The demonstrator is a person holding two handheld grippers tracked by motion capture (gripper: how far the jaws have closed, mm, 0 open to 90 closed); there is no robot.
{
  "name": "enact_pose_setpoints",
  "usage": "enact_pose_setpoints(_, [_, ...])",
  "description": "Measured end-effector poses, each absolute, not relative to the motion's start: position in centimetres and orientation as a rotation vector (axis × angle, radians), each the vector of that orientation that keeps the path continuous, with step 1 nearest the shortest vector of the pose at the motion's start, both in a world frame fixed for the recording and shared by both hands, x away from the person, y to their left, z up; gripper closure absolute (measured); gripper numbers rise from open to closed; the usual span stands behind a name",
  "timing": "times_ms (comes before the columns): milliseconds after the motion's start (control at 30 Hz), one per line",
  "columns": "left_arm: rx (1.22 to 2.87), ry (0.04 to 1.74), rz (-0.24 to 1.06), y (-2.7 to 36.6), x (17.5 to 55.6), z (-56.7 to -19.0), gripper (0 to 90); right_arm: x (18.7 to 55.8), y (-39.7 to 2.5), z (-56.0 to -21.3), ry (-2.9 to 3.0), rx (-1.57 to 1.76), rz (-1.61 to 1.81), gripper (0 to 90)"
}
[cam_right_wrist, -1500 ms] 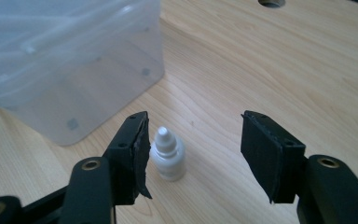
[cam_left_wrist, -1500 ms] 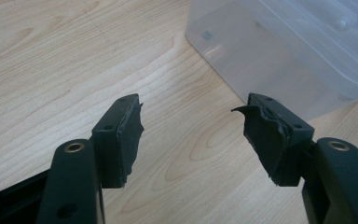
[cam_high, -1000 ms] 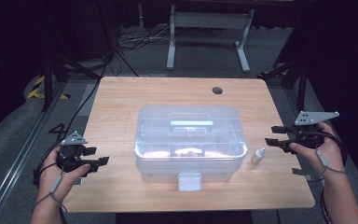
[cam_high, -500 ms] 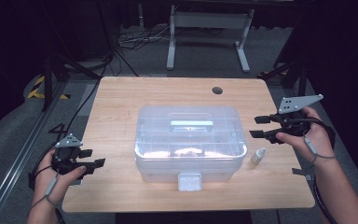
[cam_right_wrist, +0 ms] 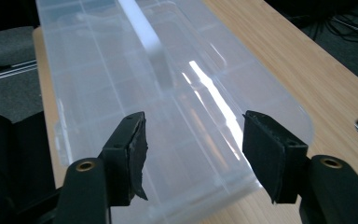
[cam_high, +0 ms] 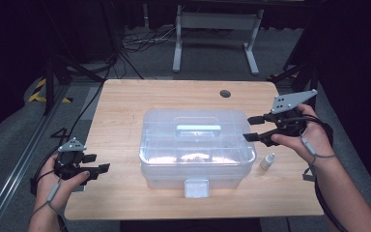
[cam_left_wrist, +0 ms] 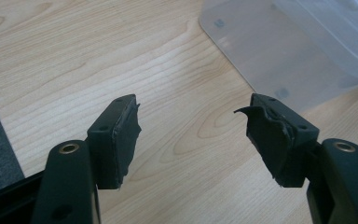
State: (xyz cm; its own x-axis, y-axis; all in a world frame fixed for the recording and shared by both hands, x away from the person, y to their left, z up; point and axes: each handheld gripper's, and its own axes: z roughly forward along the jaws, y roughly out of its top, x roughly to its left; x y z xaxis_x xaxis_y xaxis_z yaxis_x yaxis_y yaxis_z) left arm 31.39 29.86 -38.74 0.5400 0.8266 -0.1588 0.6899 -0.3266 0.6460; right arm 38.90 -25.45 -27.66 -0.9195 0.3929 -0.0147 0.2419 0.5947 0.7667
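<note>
The clear box (cam_high: 198, 147) sits mid-surface, long axis left to right. The right gripper (cam_high: 251, 128), jaws wide, hovers at its right end; the left gripper (cam_high: 99, 163), also wide, is farther off.

A fixed high camera looks forward and down from the person's side of the wooden table (cam_high: 125, 111), far enough back to take in its whole top, with the clear plastic box (cam_high: 198, 145) at centre and dark floor beyond. The left gripper's camera rides close behind its black jaws and looks down along them at bare wood just beside the box (cam_left_wrist: 279, 51), whose corner enters at upper right. The right gripper's camera, also close behind its jaws, faces along the length of the box (cam_right_wrist: 135, 107) from just above its lid. All three views share the box and the tabletop around it.
</note>
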Motion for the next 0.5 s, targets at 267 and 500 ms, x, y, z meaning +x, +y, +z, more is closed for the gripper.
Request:
enact_pose_setpoints(267, [2.099,1.221,0.237,29.7,31.4,-38.8,34.9,39.1,-21.4,-26.8,2.717,0.466,1.178,38.1])
enact_pose_setpoints(500, [2.085,1.220,0.188,29.8,31.4,-38.8,37.1,39.8,-19.0,-26.8,2.747,0.422,1.149,38.4])
